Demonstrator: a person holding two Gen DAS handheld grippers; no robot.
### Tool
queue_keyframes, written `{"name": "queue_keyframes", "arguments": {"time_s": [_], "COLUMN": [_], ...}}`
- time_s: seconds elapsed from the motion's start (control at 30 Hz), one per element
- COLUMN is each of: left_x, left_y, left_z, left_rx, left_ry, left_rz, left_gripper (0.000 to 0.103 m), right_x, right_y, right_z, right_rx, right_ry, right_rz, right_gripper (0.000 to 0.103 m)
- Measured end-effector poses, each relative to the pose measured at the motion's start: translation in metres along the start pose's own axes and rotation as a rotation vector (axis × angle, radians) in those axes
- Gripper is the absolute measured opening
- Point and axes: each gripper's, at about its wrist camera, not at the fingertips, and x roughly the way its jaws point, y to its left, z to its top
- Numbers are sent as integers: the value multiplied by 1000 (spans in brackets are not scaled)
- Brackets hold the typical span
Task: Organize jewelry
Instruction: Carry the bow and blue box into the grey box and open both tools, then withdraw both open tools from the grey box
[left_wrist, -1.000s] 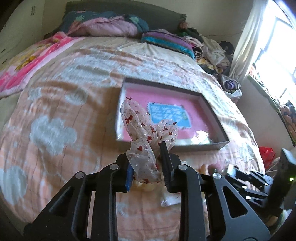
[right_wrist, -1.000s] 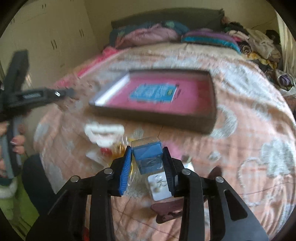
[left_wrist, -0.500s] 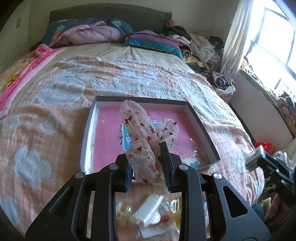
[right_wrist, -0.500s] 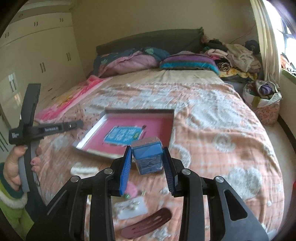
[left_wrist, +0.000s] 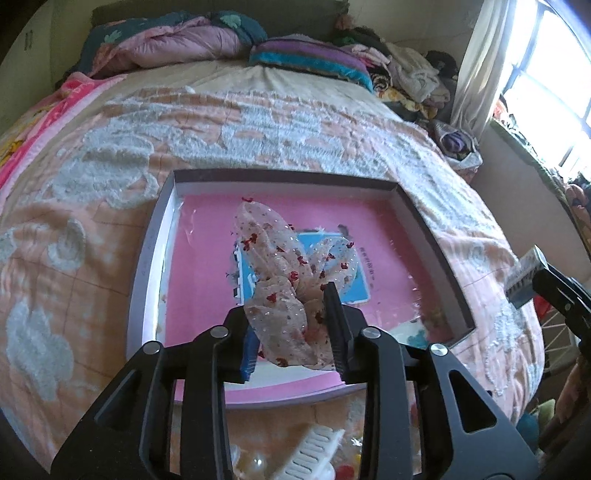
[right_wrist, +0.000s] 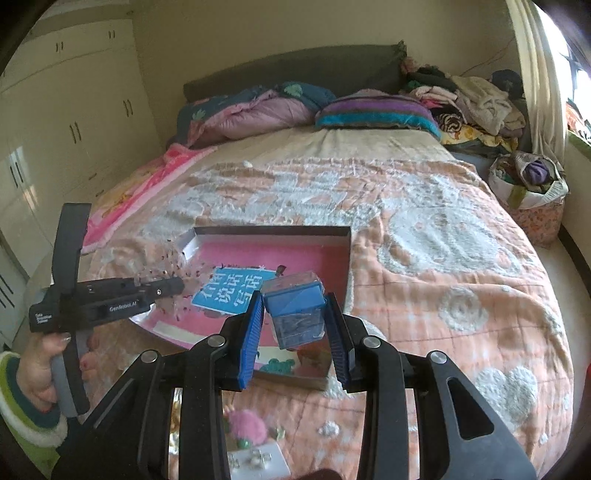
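The left gripper (left_wrist: 293, 332) is clamped on a sheer scrunchie (left_wrist: 291, 280) with red specks, held over the pink floor of the open box (left_wrist: 147, 258) on the bed (left_wrist: 258, 122). The right gripper (right_wrist: 295, 332) pinches a small blue case (right_wrist: 295, 310) above the box's near right corner. A white comb (left_wrist: 314, 454) and other small items lie on the quilt just in front of the box.

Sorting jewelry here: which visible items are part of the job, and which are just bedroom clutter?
In play: sheer hair bow in left gripper; small blue box in right gripper; pink-lined tray; earring card.

Clutter: pillows, clothes pile, laundry bag.
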Motion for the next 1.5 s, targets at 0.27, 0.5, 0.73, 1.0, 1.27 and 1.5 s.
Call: {"name": "queue_keyframes", "arguments": {"time_s": [0.27,0.5,0.73,1.0,1.27,1.5], "left_x": [5,-6,-24,-57,-94,-127], "left_y": [12,23,23,20,15,15], "left_z": [-9,-17,-28,-33,-41,-48], "left_rx": [1,-23,-45,-71,-66,-77], "left_ry": [27,9,-7,-51,-109,-163], "left_rz": [21,39,59,90,95,97], "left_gripper": [41,64,83,94,93,94], "right_x": [60,76,49,-6,-63,-105], "right_y": [12,12,14,20,28,34], "right_z": [-10,-21,-20,-22,-24,-29], "right_rx": [-21,-6,8,36,27,18], "right_ry": [130,157,89,-22,-116,-174], "right_rz": [-34,-67,-68,-62,-62,-67], "right_gripper": [32,35,70,91,94,94]}}
